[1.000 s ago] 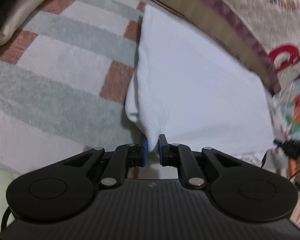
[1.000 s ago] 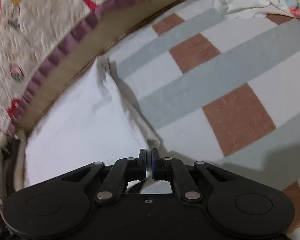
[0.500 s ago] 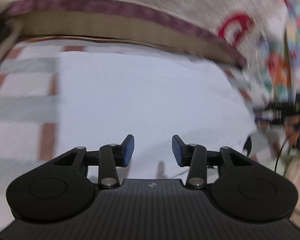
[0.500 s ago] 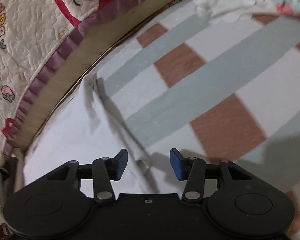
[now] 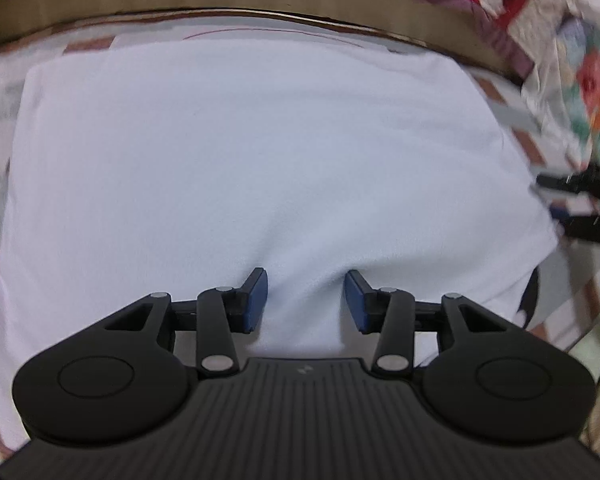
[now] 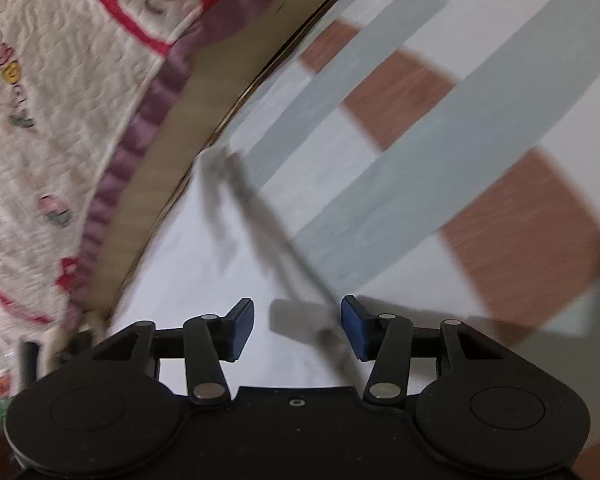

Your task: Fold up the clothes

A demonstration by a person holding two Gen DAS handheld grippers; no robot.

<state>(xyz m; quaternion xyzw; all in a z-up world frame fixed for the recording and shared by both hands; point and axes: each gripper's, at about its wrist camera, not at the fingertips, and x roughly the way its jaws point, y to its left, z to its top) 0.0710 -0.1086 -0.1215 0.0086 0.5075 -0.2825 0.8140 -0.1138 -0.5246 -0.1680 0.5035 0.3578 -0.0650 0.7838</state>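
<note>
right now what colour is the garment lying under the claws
Plain white; it shows best in the left wrist view.

A plain white garment [image 5: 260,152] lies on a blanket [image 6: 440,152] checked in grey, white and rust-brown; the cream quilt [image 6: 52,80] beyond carries red bears and purple trim.

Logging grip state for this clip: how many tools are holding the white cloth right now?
0. The left tool is open over the white cloth; the right tool is open at the cloth's edge. Neither holds it.
</note>
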